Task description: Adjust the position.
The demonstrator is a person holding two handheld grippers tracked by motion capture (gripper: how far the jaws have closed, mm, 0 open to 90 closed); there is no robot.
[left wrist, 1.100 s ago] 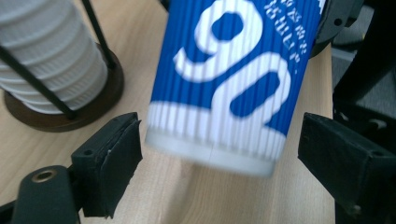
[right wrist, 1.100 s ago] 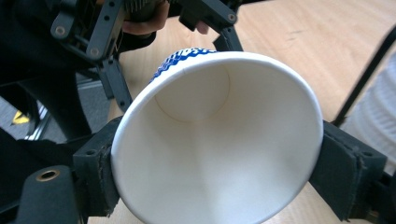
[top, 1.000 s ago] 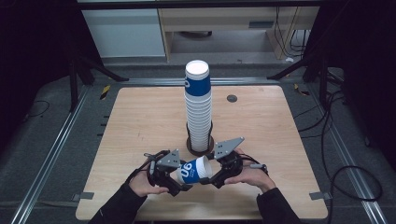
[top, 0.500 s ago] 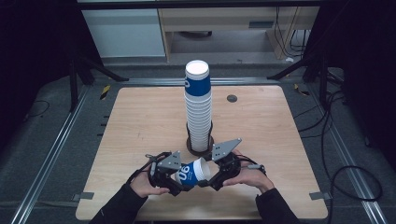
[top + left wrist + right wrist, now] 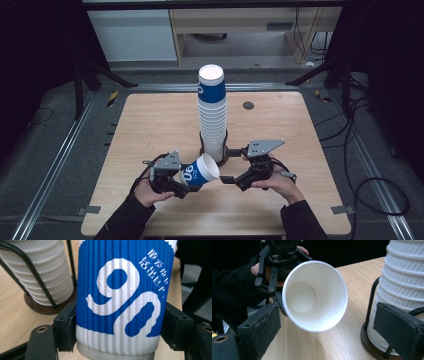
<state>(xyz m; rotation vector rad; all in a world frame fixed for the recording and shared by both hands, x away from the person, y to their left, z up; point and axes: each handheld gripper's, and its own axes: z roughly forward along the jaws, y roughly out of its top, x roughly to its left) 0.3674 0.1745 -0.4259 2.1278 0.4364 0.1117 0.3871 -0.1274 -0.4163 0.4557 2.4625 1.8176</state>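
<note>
Since the earlier frames the cup [image 5: 200,171] has passed from one hand to the other: the left gripper [image 5: 176,181] has clamped its jaws on the cup's lower wall, while the right gripper [image 5: 227,179] has just opened and backed off toward three o'clock, nothing between its spread jaws. That likely frees the cup to be carried to the tall cup stack [image 5: 212,112], which stands in its wire holder [image 5: 221,155] at twelve o'clock from the hands. The left gripper view shows the blue ribbed sleeve pinched on both sides; the right gripper view shows instead the cup's empty white inside, mouth toward the lens.
</note>
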